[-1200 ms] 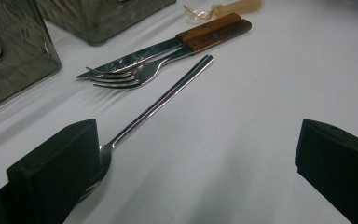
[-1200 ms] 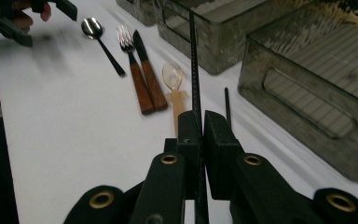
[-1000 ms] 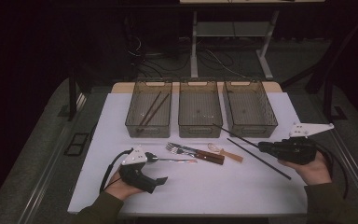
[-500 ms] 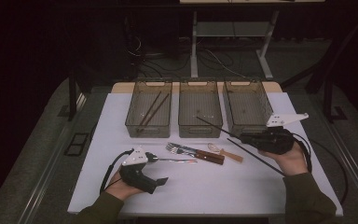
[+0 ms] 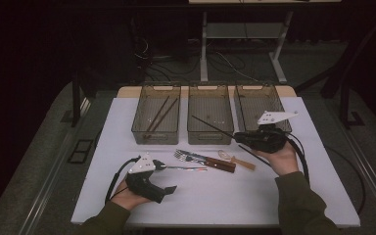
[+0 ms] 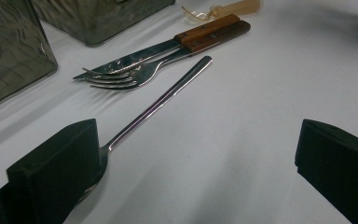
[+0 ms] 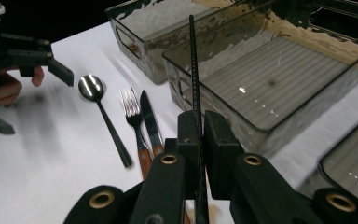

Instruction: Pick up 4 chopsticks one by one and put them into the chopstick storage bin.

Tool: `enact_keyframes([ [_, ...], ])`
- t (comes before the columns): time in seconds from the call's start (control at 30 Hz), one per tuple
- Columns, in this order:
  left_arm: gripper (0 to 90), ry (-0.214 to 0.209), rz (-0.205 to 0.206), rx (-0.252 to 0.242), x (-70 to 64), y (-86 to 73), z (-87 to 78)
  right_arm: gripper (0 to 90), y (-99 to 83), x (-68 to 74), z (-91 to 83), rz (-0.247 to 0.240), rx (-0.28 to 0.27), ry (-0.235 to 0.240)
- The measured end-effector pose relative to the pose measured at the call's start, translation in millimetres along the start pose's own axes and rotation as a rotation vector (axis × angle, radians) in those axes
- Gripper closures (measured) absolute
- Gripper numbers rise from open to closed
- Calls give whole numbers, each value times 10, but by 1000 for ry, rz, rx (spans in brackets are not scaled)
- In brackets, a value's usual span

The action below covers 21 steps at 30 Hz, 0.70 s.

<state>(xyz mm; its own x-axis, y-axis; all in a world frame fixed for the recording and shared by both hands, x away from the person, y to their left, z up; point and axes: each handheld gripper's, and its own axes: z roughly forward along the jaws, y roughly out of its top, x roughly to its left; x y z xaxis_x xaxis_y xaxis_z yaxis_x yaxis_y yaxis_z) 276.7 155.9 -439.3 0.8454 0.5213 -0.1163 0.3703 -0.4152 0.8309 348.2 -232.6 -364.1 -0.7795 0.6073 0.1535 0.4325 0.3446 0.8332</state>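
Clamped in the right gripper [image 5: 240, 136], a dark chopstick [image 5: 213, 126] angled out over the middle bin [image 5: 210, 137], probably bound for the left bin [image 5: 155, 134], where two chopsticks [image 5: 160, 113] already lay; the other bins looked empty. With jaws wide apart, the left gripper [image 5: 159, 166] rested beside a spoon [image 6: 161, 102], seemingly next.

No readable text, label or number anywhere
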Motion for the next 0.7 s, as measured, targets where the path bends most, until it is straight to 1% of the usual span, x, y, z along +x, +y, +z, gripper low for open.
enact_keyframes([
  [0.07, 0, 0, 2, -2, -1, 1, -2, 851, 42, 9, 62, 6, 3, -6],
  [0.13, 0, 0, 8, -2, 2, 2, -4, 851, 85, 12, 117, 6, 8, -2],
  [0.2, 0, -1, 5, -2, -1, 1, -4, 851, 127, 20, 174, 7, 8, -13],
  [0.27, 0, -1, 6, -2, -4, 1, -4, 851, 175, 28, 226, 9, 5, -8],
  [0.33, 0, -2, 6, 0, -4, 1, -2, 851, 225, 41, 281, 11, 6, -13],
  [0.47, 0, -4, 9, 0, -3, 1, -1, 851, 329, 58, 408, 23, 20, -5],
  [0.57, 0, -1, 8, 0, -4, 1, -3, 851, 396, 61, 506, 29, 32, -14],
  [0.7, 0, -1, 9, 1, -9, 2, 1, 851, 474, 68, 624, 38, 34, -22],
])
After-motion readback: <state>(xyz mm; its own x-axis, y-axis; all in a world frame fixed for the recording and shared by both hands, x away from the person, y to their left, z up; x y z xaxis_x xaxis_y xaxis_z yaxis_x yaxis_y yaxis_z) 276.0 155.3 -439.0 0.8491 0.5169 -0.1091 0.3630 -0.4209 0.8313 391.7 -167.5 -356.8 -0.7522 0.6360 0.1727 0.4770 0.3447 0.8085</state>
